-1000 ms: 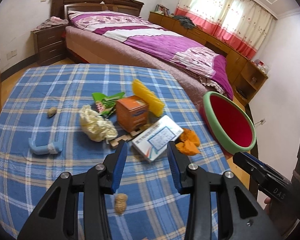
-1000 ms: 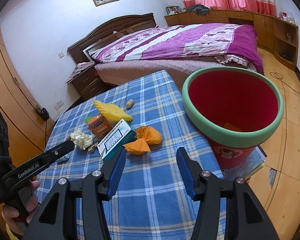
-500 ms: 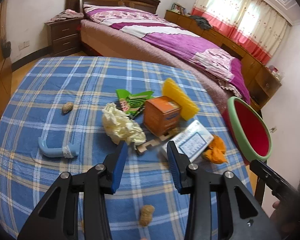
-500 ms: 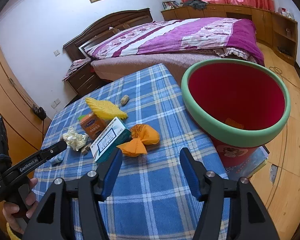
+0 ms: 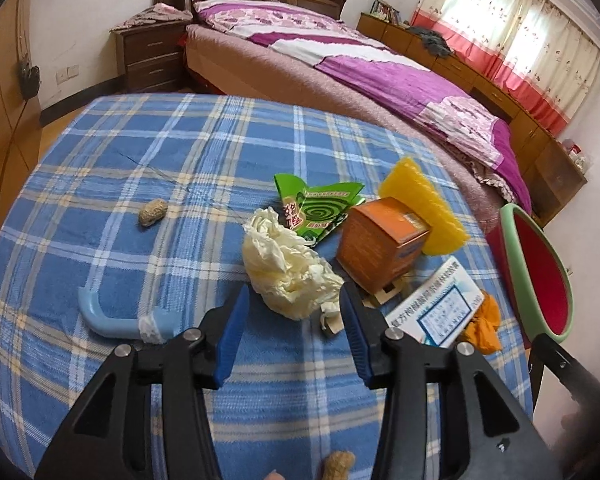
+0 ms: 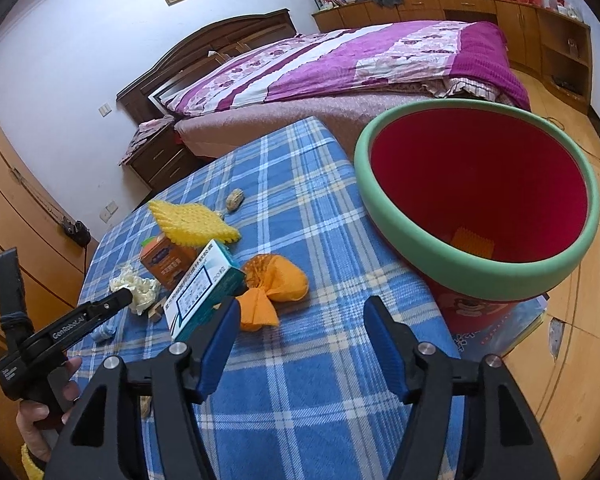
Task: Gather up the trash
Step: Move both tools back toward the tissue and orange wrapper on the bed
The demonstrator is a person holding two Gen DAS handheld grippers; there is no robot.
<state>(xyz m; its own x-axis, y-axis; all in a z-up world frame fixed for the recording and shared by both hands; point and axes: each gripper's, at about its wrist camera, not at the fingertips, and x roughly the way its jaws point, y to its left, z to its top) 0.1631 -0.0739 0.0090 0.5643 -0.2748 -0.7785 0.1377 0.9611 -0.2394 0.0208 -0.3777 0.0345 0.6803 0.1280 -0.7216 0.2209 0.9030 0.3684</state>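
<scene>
On the blue plaid tablecloth [image 5: 148,152] the litter lay in a loose line. Far left sat a peanut shell [image 5: 153,211], apart from everything else. Nearer and below it lay a pale blue curved plastic handle [image 5: 112,320] with white tape at one end. The left gripper [image 5: 292,312] hovered just short of a crumpled cream tissue [image 5: 288,268]; its blue-padded jaws were opening, moderately wide, with the near edge of the tissue in line between them but not pressed by either pad. Another peanut shell [image 5: 340,465] lay near the bottom edge, under the tongs.

Beyond the tissue lay a torn green mosquito-coil wrapper [image 5: 320,208], then an orange carton [image 5: 380,248] standing tilted on small wooden pieces [image 5: 380,300], with a yellow bumpy sponge [image 5: 424,208] leaning behind it. To the right came a white and teal medicine box [image 6: 200,288], and touching its right end an orange crumpled wrapper [image 6: 272,284].

The right gripper [image 6: 300,320] pointed at bare cloth just right of that wrapper, jaws opening and fairly wide, nothing between them (its left pad was near the box corner). Farthest right, off the table edge, stood the red bin with a green rim [image 6: 480,264], a yellow scrap at its bottom. A hand [image 6: 40,412] held the left tongs at the lower left.
</scene>
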